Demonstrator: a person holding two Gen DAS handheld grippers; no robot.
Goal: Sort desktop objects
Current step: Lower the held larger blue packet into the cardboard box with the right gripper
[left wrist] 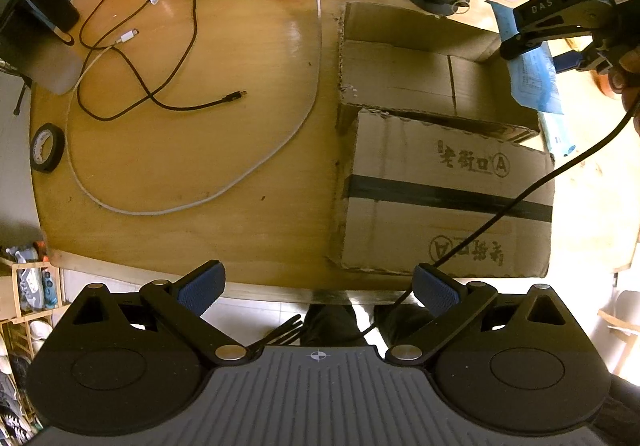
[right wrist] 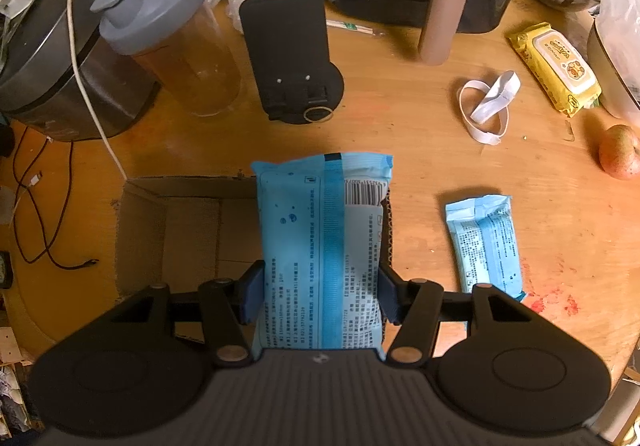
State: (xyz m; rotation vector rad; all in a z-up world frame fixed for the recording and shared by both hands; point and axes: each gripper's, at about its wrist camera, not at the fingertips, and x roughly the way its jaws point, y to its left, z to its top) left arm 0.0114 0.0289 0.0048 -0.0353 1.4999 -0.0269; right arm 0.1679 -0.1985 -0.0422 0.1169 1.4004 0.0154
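My right tongs point(right wrist: 322, 296) clamp a light-blue plastic wipes packet point(right wrist: 322, 246) above the open brown cardboard box point(right wrist: 176, 230), lower left. My left tongs point(left wrist: 318, 292) gape wide. A second blue packet point(right wrist: 486, 242) waits on the wooden surface point(right wrist: 400, 134).

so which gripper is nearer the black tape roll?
Left. The left gripper hangs open off the table's near edge, with the black tape roll ahead to its left. The right gripper is across the cardboard box, holding a blue packet.
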